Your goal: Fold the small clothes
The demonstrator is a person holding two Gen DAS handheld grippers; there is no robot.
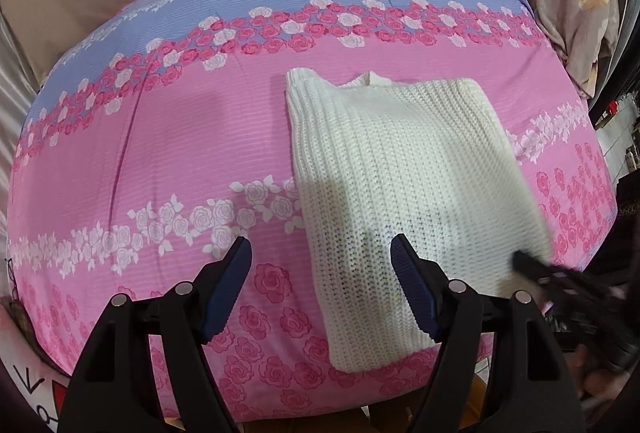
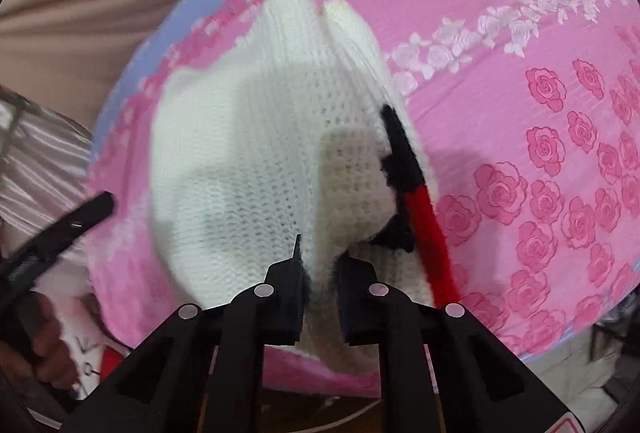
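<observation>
In the left wrist view, the white sweater (image 1: 400, 169) is seen flat on the pink bedspread (image 1: 160, 153); the left gripper (image 1: 320, 253) is held above the sweater's near edge, jaws apart and empty.

In the right wrist view, the right gripper (image 2: 320, 265) is clamped on the sweater's near edge, beside its red stripe (image 2: 428, 233). That edge should be carried evenly toward the sweater's far end.

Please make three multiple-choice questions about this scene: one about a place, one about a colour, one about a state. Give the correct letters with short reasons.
1. Where does the white knit sweater lie?
A. on the flowered bedspread
B. on a chair
C. in a basket

2. What colours is the sweater's trim?
A. green and yellow
B. black and red
C. blue only

3. How is the right gripper?
A. wide open, empty
B. out of view
C. closed on the sweater's edge

Answers: 1 A, pink bedspread surrounds it; 2 B, seen in the right wrist view; 3 C, knit fabric sits pinched between the jaws.
</observation>
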